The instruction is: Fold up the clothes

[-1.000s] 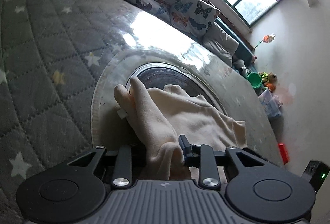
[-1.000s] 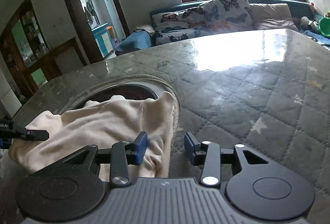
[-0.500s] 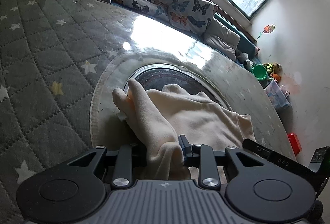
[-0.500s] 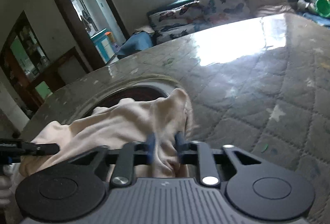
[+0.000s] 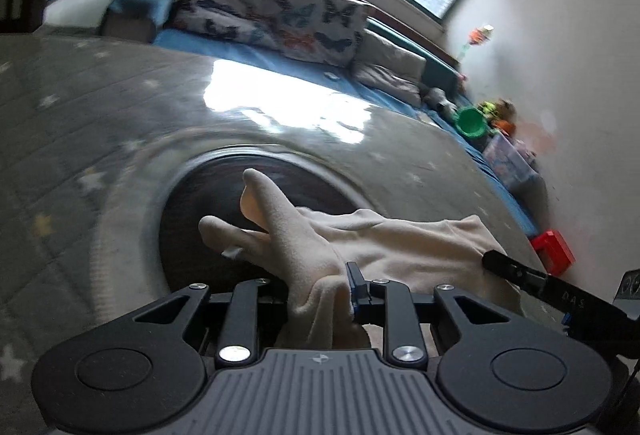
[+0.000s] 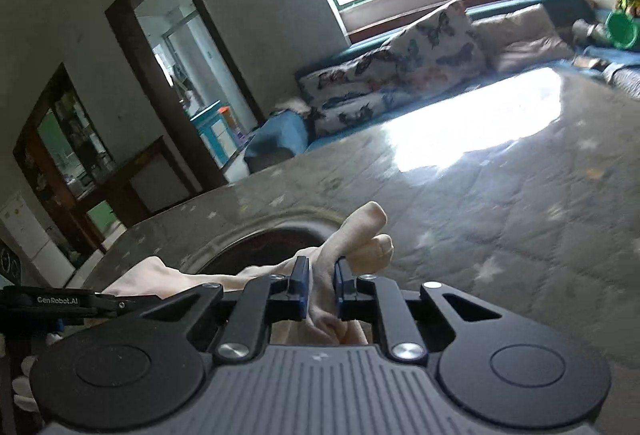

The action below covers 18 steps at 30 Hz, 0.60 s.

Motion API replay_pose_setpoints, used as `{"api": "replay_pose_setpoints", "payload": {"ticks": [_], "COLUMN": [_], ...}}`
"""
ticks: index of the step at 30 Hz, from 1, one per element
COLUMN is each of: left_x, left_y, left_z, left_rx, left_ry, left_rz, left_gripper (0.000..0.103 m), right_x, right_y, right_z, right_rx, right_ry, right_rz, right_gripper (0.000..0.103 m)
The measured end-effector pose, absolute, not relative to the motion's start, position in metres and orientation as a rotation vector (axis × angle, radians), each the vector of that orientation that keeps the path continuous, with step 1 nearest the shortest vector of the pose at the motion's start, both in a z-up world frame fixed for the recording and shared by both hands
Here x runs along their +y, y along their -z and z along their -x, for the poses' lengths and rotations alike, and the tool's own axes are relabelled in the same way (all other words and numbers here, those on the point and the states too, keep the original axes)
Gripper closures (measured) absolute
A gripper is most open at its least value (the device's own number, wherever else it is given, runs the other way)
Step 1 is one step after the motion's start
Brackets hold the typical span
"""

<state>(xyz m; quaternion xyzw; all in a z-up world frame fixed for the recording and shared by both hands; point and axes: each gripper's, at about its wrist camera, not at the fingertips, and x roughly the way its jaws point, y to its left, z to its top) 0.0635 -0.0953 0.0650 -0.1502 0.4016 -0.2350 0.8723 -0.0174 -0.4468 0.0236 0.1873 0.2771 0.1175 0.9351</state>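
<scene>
While both grippers are clamping it, cream garment (image 5: 400,239) is draping over quilted tabletop (image 5: 72,139): left gripper (image 5: 320,295) pinching bunched edge at 6 o'clock, right gripper (image 6: 321,291) likewise; soft, light, limp, likely best gripped at corners.

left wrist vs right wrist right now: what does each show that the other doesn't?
Left wrist only: a red box on the floor by the wall, and the right gripper's finger reaching into frame at right.

Right wrist only: a doorway and a dark cabinet at left, and the left gripper's finger at the left edge.

Both: the cream garment pinched in the left gripper and the right gripper, the quilted star mat, the butterfly cushions, the green tub.
</scene>
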Motion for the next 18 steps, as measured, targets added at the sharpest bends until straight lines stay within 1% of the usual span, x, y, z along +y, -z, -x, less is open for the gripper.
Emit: {"api": "replay_pose_setpoints", "payload": {"ticks": [10, 18], "left_x": [-0.212, -0.301], "left_y": [-0.064, -0.053], "left_z": [-0.067, -0.058], "left_rx": [0.89, 0.924], "left_ry": [0.708, 0.866], "left_rz": [0.241, 0.169], "left_gripper": [0.077, 0.077], "right_x": [-0.527, -0.585], "right_y": [-0.048, -0.044], "right_z": [0.079, 0.131], "right_rx": [0.483, 0.462], "right_ry": [-0.023, 0.198], "right_rz": [-0.357, -0.336], "right_gripper": [0.091, 0.091]}}
